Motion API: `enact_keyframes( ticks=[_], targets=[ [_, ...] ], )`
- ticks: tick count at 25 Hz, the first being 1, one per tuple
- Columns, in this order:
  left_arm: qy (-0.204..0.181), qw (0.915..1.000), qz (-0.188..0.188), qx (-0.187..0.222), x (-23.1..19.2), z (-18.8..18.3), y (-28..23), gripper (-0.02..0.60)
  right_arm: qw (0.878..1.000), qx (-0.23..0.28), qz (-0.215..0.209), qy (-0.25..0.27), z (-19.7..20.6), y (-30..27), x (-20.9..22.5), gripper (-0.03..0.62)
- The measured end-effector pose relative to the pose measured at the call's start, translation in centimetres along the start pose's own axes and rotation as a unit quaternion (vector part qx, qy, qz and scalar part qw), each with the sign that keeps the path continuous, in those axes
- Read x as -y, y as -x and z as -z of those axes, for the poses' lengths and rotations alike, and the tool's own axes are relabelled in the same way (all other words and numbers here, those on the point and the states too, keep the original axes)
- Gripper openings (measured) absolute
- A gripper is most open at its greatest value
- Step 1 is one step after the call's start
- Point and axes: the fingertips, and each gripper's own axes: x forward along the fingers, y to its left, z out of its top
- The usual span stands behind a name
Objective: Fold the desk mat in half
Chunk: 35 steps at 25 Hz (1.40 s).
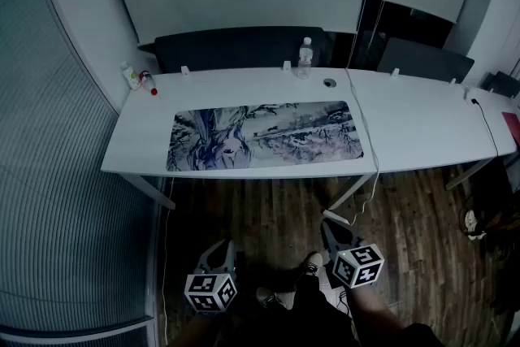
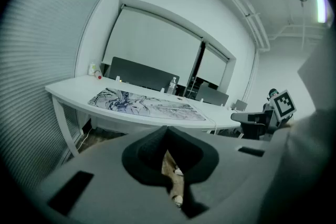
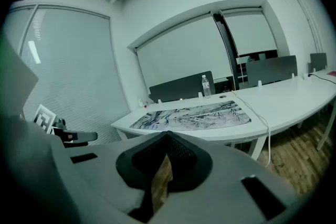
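Note:
The desk mat (image 1: pixel 264 136), printed in blue, grey and pink, lies flat and unfolded on the white table (image 1: pixel 138 150), close to its front edge. It also shows in the left gripper view as the mat (image 2: pixel 147 105) and in the right gripper view as the mat (image 3: pixel 194 114). Both grippers hang low over the floor, well short of the table. My left gripper (image 1: pixel 223 249) is shut and empty, its jaws meeting at the tips (image 2: pixel 167 128). My right gripper (image 1: pixel 331 227) is shut too, with nothing between its jaws (image 3: pixel 167 135).
A water bottle (image 1: pixel 305 58) stands at the table's back edge, and two small bottles (image 1: pixel 135 78) at the back left corner. A white cable (image 1: pixel 367 144) runs down beside the mat's right end. A second table (image 1: pixel 431 122) adjoins on the right. Blinds (image 1: pixel 49 199) close off the left.

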Motion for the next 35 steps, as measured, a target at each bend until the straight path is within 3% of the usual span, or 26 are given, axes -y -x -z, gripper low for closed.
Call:
enact_keyframes(
  ticks=[24,35],
  targets=[
    [-0.003,1.0000,-0.001,0.004,0.8,0.1,0.7,0.006,1.000,0.018,0.001,0.007,-1.2,0.7,0.0,0.021],
    [0.003,0.9995,-0.029,0.012,0.3,-1.0,-1.0,0.006,0.999,0.010,-0.029,0.020,-3.1,-2.8,1.0,0.021]
  ],
)
